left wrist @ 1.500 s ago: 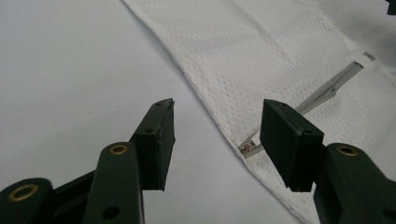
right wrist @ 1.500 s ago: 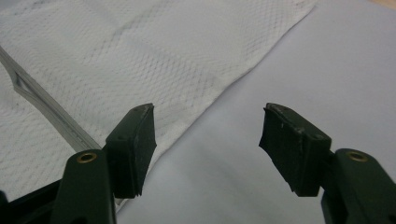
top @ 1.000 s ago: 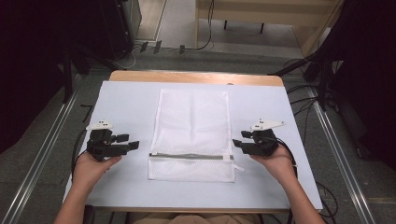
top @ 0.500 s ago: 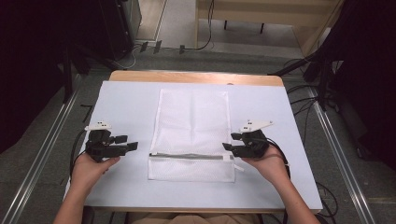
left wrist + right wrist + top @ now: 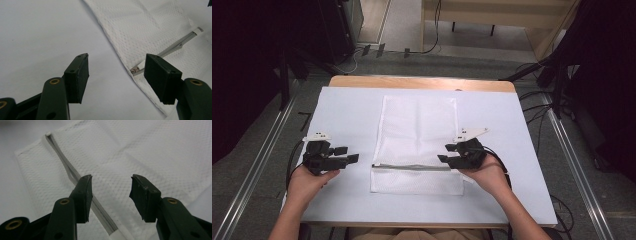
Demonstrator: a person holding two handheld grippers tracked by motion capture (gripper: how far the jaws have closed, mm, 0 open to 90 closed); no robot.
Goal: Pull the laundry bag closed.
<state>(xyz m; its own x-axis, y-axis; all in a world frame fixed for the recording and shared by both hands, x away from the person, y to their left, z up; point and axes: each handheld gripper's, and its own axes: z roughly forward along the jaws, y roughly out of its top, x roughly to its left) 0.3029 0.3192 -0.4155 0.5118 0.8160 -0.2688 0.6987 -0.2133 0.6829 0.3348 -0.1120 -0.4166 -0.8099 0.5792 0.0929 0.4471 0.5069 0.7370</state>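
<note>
On the surface point(image 5: 342, 110), a flat mesh bag point(image 5: 419, 130) lies between the wide-open left claw point(image 5: 351, 154) and the right claw point(image 5: 445, 152), whose jaws, just closing, hold nothing.

We see a bench point(image 5: 422, 83) with a wooden top under a pale cover point(image 5: 347, 110), standing on grey carpet point(image 5: 257, 150). Metal rails point(image 5: 247, 185) run along the floor on both sides, black cables point(image 5: 537, 100) trail about, and dark equipment point(image 5: 262, 45) flanks a light wooden shelf unit point(image 5: 492, 15) behind.
</note>
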